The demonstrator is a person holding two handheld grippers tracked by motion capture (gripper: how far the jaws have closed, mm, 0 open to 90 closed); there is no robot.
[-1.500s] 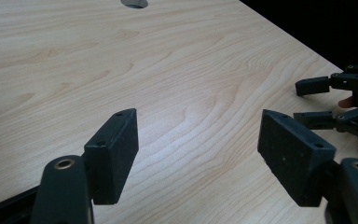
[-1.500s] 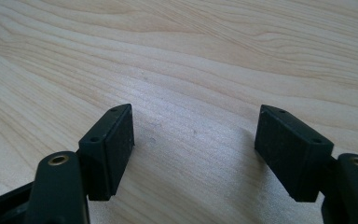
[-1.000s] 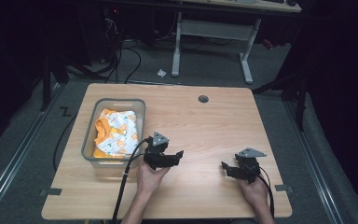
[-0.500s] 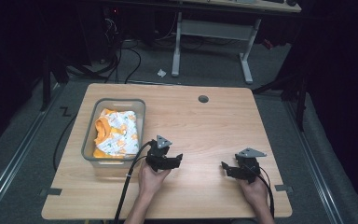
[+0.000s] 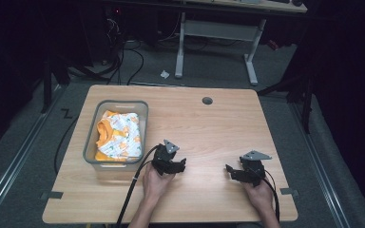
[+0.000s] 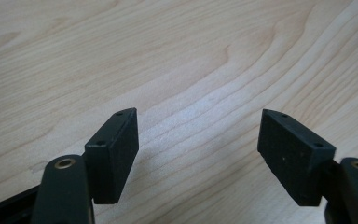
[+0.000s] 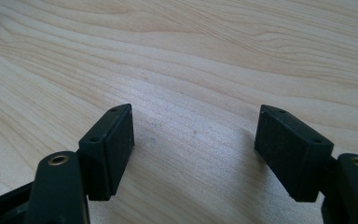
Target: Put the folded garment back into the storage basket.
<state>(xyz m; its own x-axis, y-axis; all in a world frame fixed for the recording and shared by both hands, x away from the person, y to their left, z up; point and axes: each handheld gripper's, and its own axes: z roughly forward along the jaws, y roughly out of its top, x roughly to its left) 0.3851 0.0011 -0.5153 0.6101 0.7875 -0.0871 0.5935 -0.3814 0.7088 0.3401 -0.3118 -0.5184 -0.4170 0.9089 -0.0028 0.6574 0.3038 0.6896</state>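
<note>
A clear plastic bin (image 5: pixel 142 110) stands on the left half of the wooden table (image 5: pixel 218 123), and an orange and white patterned cloth (image 5: pixel 119 135) lies crumpled inside it. My left gripper (image 5: pixel 180 164) rests low on the table just right of the bin's near corner. Its jaws stand wide apart in the left gripper view (image 6: pixel 198 140), with bare wood between them. My right gripper (image 5: pixel 230 169) sits near the front right of the table. It is open too (image 7: pixel 193 135), and nothing lies between its pads.
A round dark grommet (image 5: pixel 207 100) is set into the table's far edge. A black cable (image 5: pixel 133 190) trails from the left gripper off the front edge. Beyond the table stand a desk frame (image 5: pixel 214 38) and floor cables in dim light.
My left gripper has sunk a little toward the tabletop. The right gripper has stayed where it was. Both stay open.
</note>
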